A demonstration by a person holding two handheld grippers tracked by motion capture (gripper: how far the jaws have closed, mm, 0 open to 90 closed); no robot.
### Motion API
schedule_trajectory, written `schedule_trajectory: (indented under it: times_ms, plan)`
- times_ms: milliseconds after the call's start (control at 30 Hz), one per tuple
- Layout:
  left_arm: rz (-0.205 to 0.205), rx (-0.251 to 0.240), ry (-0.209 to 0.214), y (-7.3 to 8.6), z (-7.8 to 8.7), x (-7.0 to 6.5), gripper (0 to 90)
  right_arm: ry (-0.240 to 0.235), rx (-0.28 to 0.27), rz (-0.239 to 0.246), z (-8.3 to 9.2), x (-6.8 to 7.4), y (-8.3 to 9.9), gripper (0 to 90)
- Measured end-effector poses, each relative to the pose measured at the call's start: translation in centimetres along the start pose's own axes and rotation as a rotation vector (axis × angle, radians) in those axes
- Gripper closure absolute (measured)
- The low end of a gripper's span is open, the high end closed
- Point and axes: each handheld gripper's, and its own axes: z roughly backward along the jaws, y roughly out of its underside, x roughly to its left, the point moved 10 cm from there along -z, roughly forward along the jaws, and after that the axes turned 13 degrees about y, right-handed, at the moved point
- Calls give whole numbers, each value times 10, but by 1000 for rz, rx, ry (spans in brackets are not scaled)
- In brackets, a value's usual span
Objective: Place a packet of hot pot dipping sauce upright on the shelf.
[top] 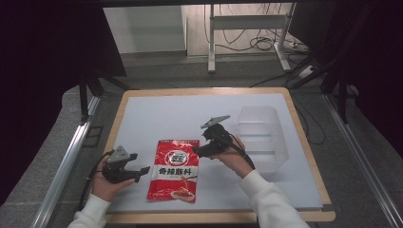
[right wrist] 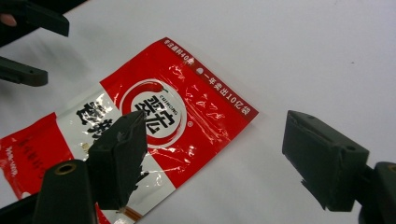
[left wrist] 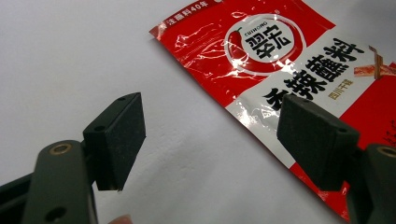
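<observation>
Both spread grippers partly cover red packet (top: 173,169) (lower edge cropped).

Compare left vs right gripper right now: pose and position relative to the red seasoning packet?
The left gripper sits low at the red seasoning packet's left edge, about mid-length; the right gripper is at its upper right corner. The left points right toward the packet; the right points left and is tilted, its grey plate raised. Shared: both have jaws open, hold nothing, and frame the packet in their own views.
</observation>
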Motion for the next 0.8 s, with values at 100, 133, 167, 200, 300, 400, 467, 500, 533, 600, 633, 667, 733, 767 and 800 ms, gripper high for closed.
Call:
schedule_trajectory:
  times_ms: [100, 133, 167, 200, 300, 400, 467, 500, 533, 600, 633, 667, 733, 767, 800]
  plan:
    - [6, -12, 0, -1, 2, -1, 235, 0, 6, 3, -6, -1, -4, 223]
    - [6, -15, 1, -1, 3, -1, 235, 1, 9, 1, -8, -2, -5, 223]
    - [5, -14, 0, -1, 3, -1, 235, 0, 11, 0, -9, -2, -6, 223]
    - [5, -14, 0, -1, 3, -1, 236, 3, 16, 2, -11, -3, -7, 223]
    - [1, -15, 0, -1, 4, 0, 235, 11, 23, 1, -16, -6, -11, 224]
    - [3, -17, 2, -1, 4, 0, 236, 12, 28, -9, -20, -7, -14, 228]
    - [4, -18, 3, -1, 4, 0, 235, 13, 31, -8, -22, -8, -14, 229]
    - [5, -20, 5, -2, 4, -1, 235, 15, 39, -8, -27, -8, -16, 239]
    - [6, -20, 6, -2, 4, -1, 235, 15, 43, -6, -29, -9, -17, 241]
    - [5, -23, 4, -3, 5, -2, 235, 12, 52, -6, -35, -9, -19, 251]
    - [5, -25, 5, -4, 5, -2, 235, 12, 55, -9, -37, -9, -20, 253]
    - [5, -25, 4, -4, 5, -2, 235, 9, 59, -10, -39, -8, -21, 256]
    - [4, -22, 4, -4, 4, -2, 235, 5, 65, -5, -42, -8, -22, 265]
    - [4, -22, 4, -4, 4, -2, 235, 5, 65, -5, -42, -8, -22, 265]
    - [3, -19, 2, -3, 4, -2, 235, 1, 74, -1, -44, -8, -22, 280]
